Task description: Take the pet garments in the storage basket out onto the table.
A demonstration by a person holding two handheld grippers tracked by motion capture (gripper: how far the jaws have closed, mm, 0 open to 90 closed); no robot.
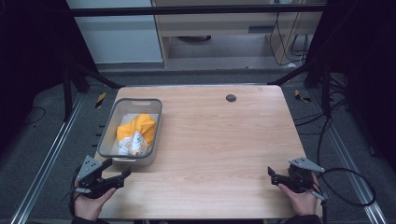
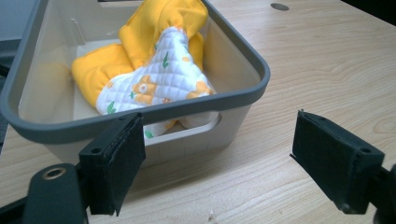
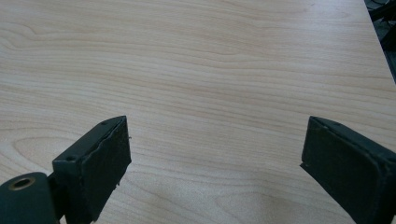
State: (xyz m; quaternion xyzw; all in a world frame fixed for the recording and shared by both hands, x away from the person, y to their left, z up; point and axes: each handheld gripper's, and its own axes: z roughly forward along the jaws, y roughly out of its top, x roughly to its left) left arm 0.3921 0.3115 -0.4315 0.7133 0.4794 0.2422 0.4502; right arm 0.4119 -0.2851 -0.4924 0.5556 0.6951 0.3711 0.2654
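Note:
A grey plastic bin (image 1: 110, 122) (image 2: 254, 88) stands on the left of the wooden table (image 1: 219, 140). Inside it lies a crumpled cloth (image 1: 136, 133) (image 2: 159, 70), yellow with a white quilted patterned side. My left gripper (image 1: 116, 175) (image 2: 215, 161) is held at the table's front left corner, just in front of the bin's near wall, open and empty. At the front right edge my right gripper (image 1: 272, 176) (image 3: 215, 163) hovers over bare wood, jaws wide apart with nothing between them.
A small dark round cap (image 1: 230, 98) (image 2: 279, 6) is set into the table near its far edge. Cables (image 1: 348, 175) trail on the floor at the right. Metal rails and frame legs flank the table.

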